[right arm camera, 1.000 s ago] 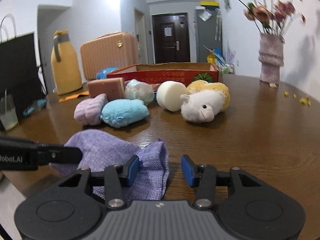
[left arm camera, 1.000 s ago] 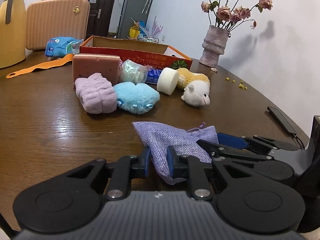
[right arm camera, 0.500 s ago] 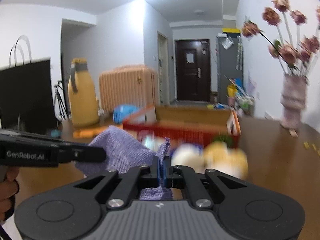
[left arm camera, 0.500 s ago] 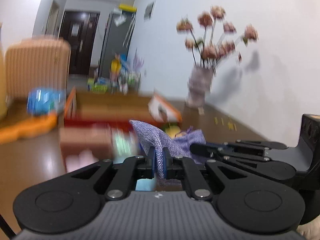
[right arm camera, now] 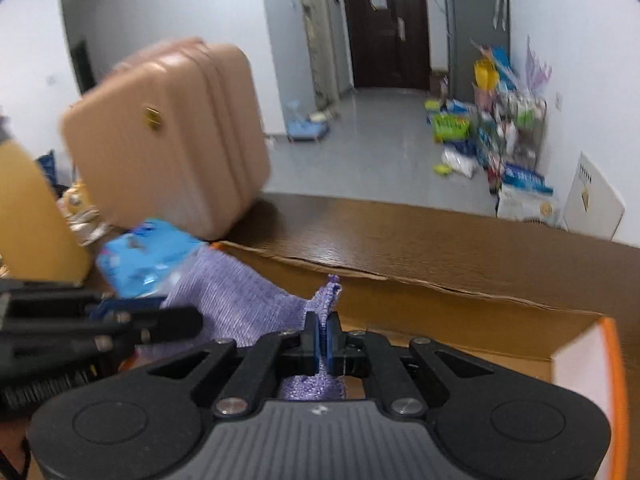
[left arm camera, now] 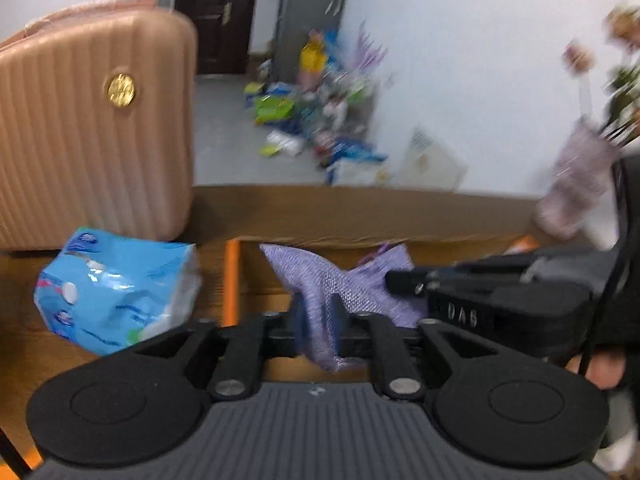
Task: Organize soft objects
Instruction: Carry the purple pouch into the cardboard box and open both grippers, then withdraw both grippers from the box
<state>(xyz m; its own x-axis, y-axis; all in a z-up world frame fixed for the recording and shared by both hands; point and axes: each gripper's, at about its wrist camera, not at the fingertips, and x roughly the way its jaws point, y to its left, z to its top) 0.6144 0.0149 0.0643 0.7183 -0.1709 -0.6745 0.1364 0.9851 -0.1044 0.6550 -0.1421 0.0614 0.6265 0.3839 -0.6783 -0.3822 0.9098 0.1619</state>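
Both grippers hold one purple woven pouch (left arm camera: 320,280) in the air over the open cardboard box (left arm camera: 360,208). My left gripper (left arm camera: 318,320) is shut on the pouch's left part. My right gripper (right arm camera: 322,336) is shut on the pouch's (right arm camera: 240,300) right edge, and a tuft of cloth sticks up above its pads. The right gripper's body (left arm camera: 500,296) shows at the right of the left wrist view. The box's brown far wall (right arm camera: 400,280) and orange-rimmed right flap (right arm camera: 592,356) lie under the pouch. The other soft objects are out of view.
A blue tissue pack (left arm camera: 116,284) lies left of the box, beside a pink ribbed suitcase (left arm camera: 88,136). A yellow jug (right arm camera: 28,216) stands at far left. A vase of flowers (left arm camera: 580,184) stands at the right. Beyond the wooden table (right arm camera: 440,240) is a floor with clutter.
Both grippers closed on the pouch, lifted it off the table and carried it forward over the box. The plush toys and sponges dropped out of view.
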